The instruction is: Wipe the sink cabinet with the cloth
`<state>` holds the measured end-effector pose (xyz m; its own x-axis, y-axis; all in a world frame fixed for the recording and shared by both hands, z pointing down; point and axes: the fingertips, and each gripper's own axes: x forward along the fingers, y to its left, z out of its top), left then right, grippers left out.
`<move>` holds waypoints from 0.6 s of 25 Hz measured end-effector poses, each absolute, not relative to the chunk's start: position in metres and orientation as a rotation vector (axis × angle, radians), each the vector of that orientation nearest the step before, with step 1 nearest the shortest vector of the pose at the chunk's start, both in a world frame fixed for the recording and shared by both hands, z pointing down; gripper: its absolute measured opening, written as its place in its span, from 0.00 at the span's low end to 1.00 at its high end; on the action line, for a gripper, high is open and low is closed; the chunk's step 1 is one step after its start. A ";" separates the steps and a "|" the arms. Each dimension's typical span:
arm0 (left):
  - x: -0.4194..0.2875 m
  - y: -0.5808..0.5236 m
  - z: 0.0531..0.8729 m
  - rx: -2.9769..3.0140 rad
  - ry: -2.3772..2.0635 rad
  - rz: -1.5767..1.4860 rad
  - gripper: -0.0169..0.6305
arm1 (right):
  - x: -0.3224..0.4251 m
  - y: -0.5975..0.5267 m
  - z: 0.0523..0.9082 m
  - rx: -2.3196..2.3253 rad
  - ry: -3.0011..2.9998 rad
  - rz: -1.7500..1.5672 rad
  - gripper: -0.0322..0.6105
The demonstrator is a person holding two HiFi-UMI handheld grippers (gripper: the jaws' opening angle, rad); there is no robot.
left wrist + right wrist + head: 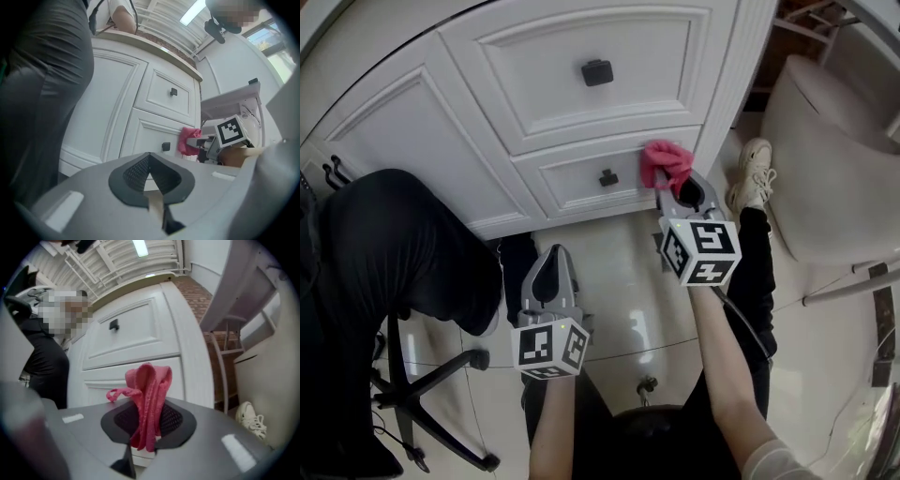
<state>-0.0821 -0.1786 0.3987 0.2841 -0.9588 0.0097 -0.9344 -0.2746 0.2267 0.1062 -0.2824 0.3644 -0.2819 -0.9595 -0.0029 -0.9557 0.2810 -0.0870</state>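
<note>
The white sink cabinet (581, 112) fills the top of the head view, with a black knob (608, 177) on its lower drawer. My right gripper (670, 187) is shut on a pink cloth (666, 161), which touches the right end of that lower drawer. In the right gripper view the cloth (147, 394) stands bunched up between the jaws of the right gripper (149, 420), close to the drawer front (136, 338). My left gripper (551, 255) hangs lower and to the left over the floor, shut and empty. Its own view shows the left gripper (150, 161), the cloth (188, 140) and the cabinet (154, 93).
A person in black trousers (403, 244) stands close at the left, beside a chair base (422, 394). A white toilet (834, 159) and a white shoe (752, 173) lie to the right. Glossy floor tiles (623, 281) run below the cabinet.
</note>
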 end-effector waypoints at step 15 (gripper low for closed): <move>-0.097 -0.177 0.398 2.362 -1.828 -0.227 0.05 | 0.086 -0.239 0.380 -1.820 2.357 -0.146 0.16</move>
